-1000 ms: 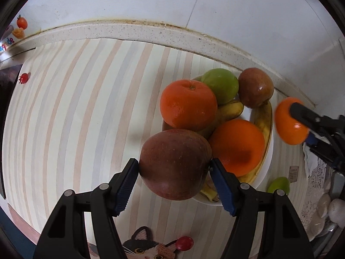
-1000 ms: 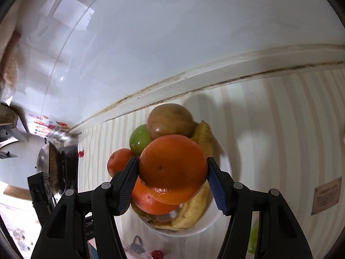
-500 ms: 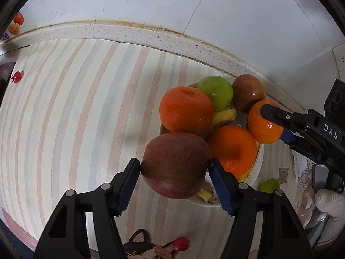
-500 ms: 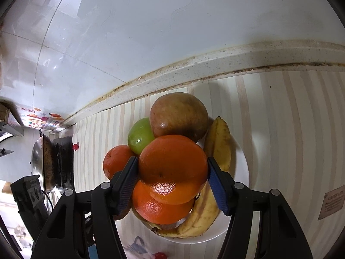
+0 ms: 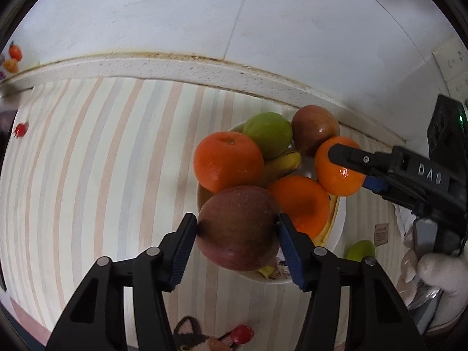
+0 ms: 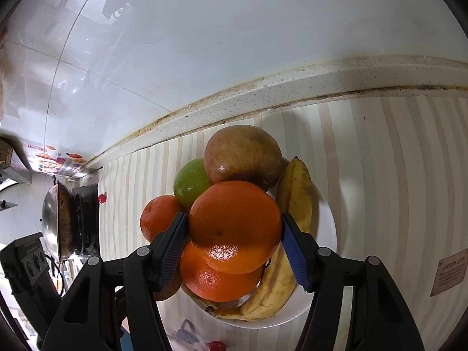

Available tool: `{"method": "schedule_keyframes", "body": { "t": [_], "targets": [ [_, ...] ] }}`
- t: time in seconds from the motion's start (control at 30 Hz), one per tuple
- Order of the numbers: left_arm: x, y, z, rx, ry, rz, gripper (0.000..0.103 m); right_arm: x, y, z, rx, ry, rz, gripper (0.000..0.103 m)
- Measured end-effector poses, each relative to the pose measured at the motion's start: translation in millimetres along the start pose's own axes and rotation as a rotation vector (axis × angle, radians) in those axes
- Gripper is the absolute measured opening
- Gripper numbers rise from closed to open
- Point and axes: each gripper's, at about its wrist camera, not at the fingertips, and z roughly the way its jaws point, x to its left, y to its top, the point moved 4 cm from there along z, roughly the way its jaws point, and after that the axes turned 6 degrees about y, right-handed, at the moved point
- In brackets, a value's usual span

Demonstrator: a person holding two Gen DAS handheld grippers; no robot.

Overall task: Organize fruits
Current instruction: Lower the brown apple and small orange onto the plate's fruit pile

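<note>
Left jaws tighter on apple point(image 5: 238, 228)

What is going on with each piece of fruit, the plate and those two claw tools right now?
Left gripper: jaws have just been closing, shut on the red apple.
Right gripper: shut on an orange, held above the pile.
White plate: heaped with fruit.
Bananas: lying along the plate's edge.
Green fruit: loose on the striped counter, beside the plate.
</note>
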Motion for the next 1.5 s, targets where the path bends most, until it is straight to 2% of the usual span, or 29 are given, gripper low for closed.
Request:
{"method": "schedule_keyframes", "body": {
  "t": [0.33,0.4,0.6,0.83,0.93,1.03,1.1,1.2,1.37,1.5],
  "targets": [
    [2.5,-0.6,4.8,0.023,-0.01,-0.013,0.058,-2.0,0.1,-1.8,-0.005,0.007,0.018,0.067],
    [3.0,-1.2,5.9,0.029,-0.014,-0.014,0.058,-1.8,0.1,-3.0,-0.006,0.012,0.021,0.07],
    [11.0,-3.8,7.2,0.051,-0.039,-0.056,0.059,-1.8,0.6,-7.2,-0.011,0.018,0.029,0.07],
    [15.5,-5.3,7.7,0.044,-0.059,-0.07,0.06,-2.1,0.9,-5.6,-0.011,0.012,0.031,0.07],
    [11.7,-6.4,6.1,0.028,-0.038,-0.042,0.058,-1.3,0.9,-5.8,-0.013,0.01,0.027,0.071],
    [7.4,-7.7,0.3,0.004,-0.01,-0.017,0.049,1.1,0.6,-6.7,-0.019,0.002,0.016,0.072],
    [4.5,-8.3,-2.5,-0.002,-0.017,-0.004,0.048,2.3,0.5,-7.4,-0.022,0.0,0.012,0.072],
    [4.6,-8.0,-1.8,-0.024,-0.017,0.006,0.048,2.9,0.3,-7.7,-0.02,-0.002,0.009,0.072],
    [13.4,-6.5,5.4,0.009,-0.08,-0.034,0.056,2.8,-0.5,-7.3,-0.013,-0.007,0.008,0.072],
    [13.0,-6.0,8.1,0.029,-0.089,-0.04,0.058,2.2,-0.7,-7.6,-0.007,-0.009,0.013,0.072]
  ]
}}
